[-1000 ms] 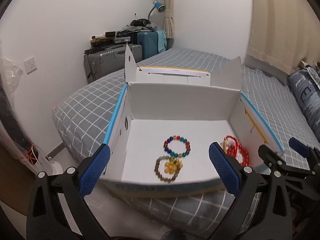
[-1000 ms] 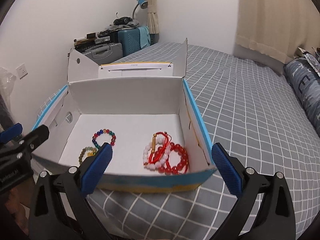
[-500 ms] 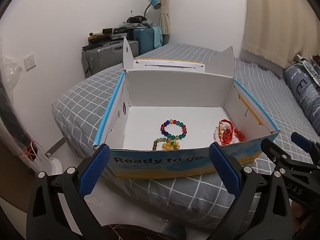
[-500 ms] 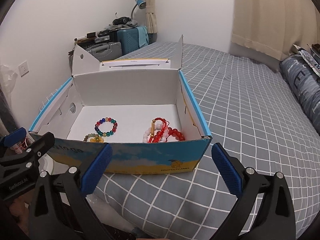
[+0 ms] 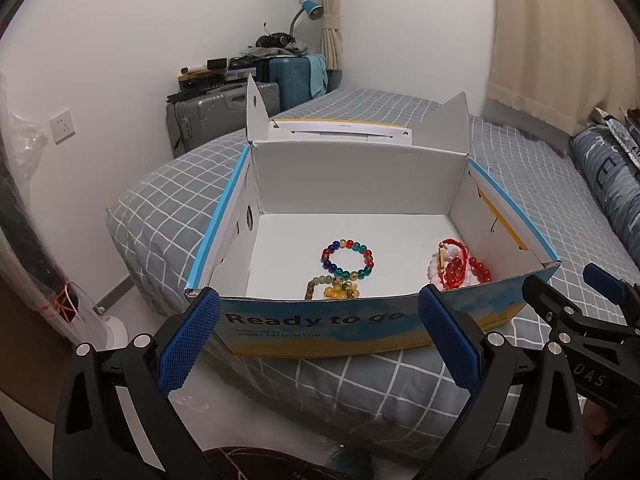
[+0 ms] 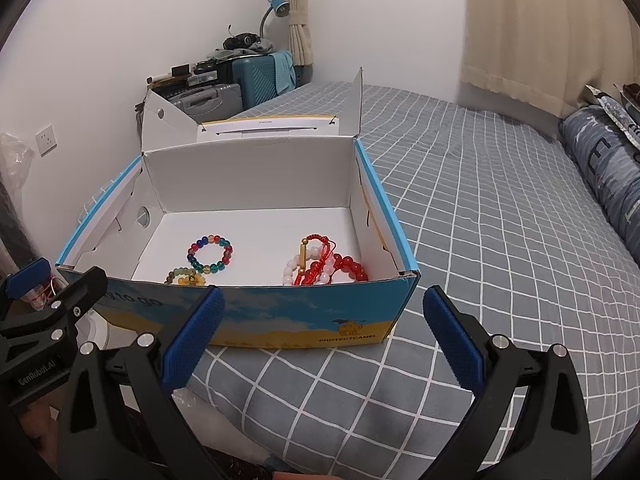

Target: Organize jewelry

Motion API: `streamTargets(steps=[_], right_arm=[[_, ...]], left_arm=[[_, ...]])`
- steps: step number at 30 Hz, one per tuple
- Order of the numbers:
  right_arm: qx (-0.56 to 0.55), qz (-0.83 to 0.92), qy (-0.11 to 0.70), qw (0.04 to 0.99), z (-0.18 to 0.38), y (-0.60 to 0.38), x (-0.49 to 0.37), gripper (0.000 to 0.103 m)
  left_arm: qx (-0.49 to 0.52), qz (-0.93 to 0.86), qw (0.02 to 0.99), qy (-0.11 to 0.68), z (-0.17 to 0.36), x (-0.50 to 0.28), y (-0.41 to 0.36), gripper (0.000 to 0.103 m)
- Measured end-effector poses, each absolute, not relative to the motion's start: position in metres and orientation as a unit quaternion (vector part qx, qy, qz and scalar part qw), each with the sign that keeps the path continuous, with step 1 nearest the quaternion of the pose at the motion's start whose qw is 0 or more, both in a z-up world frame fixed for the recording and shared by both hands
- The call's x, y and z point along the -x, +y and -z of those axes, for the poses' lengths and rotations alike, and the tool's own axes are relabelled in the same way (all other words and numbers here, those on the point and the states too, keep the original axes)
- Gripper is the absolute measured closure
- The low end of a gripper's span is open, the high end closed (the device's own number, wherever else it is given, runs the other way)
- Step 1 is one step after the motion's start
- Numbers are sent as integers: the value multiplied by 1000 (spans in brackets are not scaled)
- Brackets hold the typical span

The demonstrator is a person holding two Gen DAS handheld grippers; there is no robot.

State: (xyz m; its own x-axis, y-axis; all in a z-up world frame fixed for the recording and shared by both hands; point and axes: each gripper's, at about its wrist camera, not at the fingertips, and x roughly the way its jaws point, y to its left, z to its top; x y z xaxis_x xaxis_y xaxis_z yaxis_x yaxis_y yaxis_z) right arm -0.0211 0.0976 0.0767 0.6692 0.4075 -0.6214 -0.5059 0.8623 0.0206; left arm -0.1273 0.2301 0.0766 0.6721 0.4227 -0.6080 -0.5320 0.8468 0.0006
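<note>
An open cardboard box (image 5: 312, 324) (image 6: 304, 316) sits on the bed's near corner. Inside lie a multicoloured bead bracelet (image 5: 347, 260) (image 6: 210, 253), a green and yellow bead bracelet (image 5: 332, 288) (image 6: 185, 278) at the front, and a pile of red and white bead bracelets (image 5: 456, 268) (image 6: 324, 266) at the right. My left gripper (image 5: 320, 344) is open and empty in front of the box. My right gripper (image 6: 320, 340) is open and empty, also in front of the box. Each gripper shows at the edge of the other's view.
The bed (image 6: 500, 220) has a grey checked cover and stretches right and back. Suitcases (image 5: 224, 116) with clutter and a blue lamp (image 5: 310, 6) stand against the far wall. A dark pillow (image 6: 608, 168) lies at the right. The floor (image 5: 132, 312) drops off left of the bed.
Both grippers have pulled back from above the box to in front of it. The box's front wall with its print came into view. Both stayed open.
</note>
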Motion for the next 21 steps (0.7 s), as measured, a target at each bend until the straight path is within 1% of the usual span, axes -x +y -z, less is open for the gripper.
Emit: streamTargets(steps=[21], right_arm=[[79, -248, 324, 909, -76, 98, 19, 8]], left_arm=[[78, -270, 907, 313, -75, 125, 228, 6]])
